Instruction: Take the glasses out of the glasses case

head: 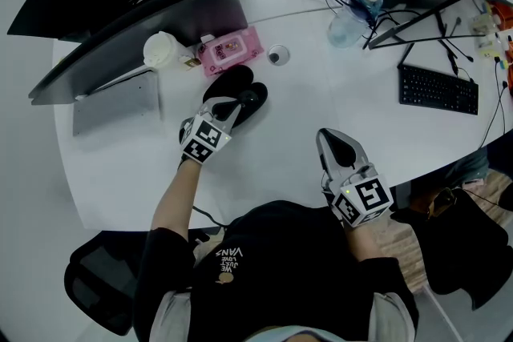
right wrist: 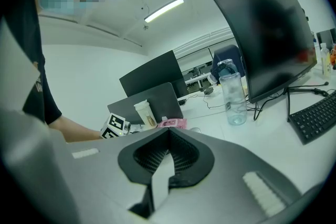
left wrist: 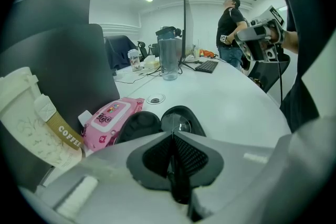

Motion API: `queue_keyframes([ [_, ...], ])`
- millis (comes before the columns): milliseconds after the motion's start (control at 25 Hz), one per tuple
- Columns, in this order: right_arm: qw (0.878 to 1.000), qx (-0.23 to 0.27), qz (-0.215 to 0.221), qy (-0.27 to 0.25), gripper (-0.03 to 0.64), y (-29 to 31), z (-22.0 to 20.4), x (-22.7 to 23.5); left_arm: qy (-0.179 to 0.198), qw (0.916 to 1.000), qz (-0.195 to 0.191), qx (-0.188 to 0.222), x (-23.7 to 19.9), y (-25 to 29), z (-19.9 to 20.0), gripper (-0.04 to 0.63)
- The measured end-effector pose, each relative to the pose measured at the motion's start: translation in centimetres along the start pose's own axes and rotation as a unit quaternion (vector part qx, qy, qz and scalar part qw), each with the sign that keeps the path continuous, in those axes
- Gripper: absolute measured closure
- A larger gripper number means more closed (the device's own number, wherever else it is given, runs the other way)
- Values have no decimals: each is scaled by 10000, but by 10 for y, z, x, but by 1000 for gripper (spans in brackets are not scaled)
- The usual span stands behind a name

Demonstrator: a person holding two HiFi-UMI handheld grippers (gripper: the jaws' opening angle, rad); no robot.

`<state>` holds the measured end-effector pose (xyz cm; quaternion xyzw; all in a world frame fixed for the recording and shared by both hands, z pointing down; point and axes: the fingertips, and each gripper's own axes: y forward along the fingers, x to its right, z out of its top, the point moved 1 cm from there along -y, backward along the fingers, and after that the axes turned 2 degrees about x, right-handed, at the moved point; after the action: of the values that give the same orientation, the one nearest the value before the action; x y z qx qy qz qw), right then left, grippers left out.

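The glasses case (head: pixel 231 84) lies open on the white table (head: pixel 304 100), just in front of the pink wipes pack (head: pixel 231 50) and the paper coffee cup (head: pixel 163 50). Its two black halves are spread flat side by side. In the left gripper view, the half on the right has a glint in it that looks like a lens, so the glasses (left wrist: pixel 180 124) appear to be inside the case (the frame itself is too dark to make out).

The left gripper (head: pixel 234 110) sits at the near edge of the case with its tips over it. Its jaws are pressed together, and I see nothing clearly caught between them. The right gripper (head: pixel 325 136) is well apart from the case, near the table's edge by the person's body. Its jaws are also closed on nothing.

As I judge it, opening the case is done and the main part is left. The jaws need to spread, take the frame and lift it clear of the case, and neither gripper has hold of the glasses yet.
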<state>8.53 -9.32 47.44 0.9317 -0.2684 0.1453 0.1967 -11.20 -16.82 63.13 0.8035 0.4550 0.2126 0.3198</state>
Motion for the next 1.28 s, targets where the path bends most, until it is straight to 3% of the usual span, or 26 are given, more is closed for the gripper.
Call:
queue_keyframes([
  [1280,9993,324,111,-179,618,-24,14,-21,0,9957,587,720,0,-55,43,588],
])
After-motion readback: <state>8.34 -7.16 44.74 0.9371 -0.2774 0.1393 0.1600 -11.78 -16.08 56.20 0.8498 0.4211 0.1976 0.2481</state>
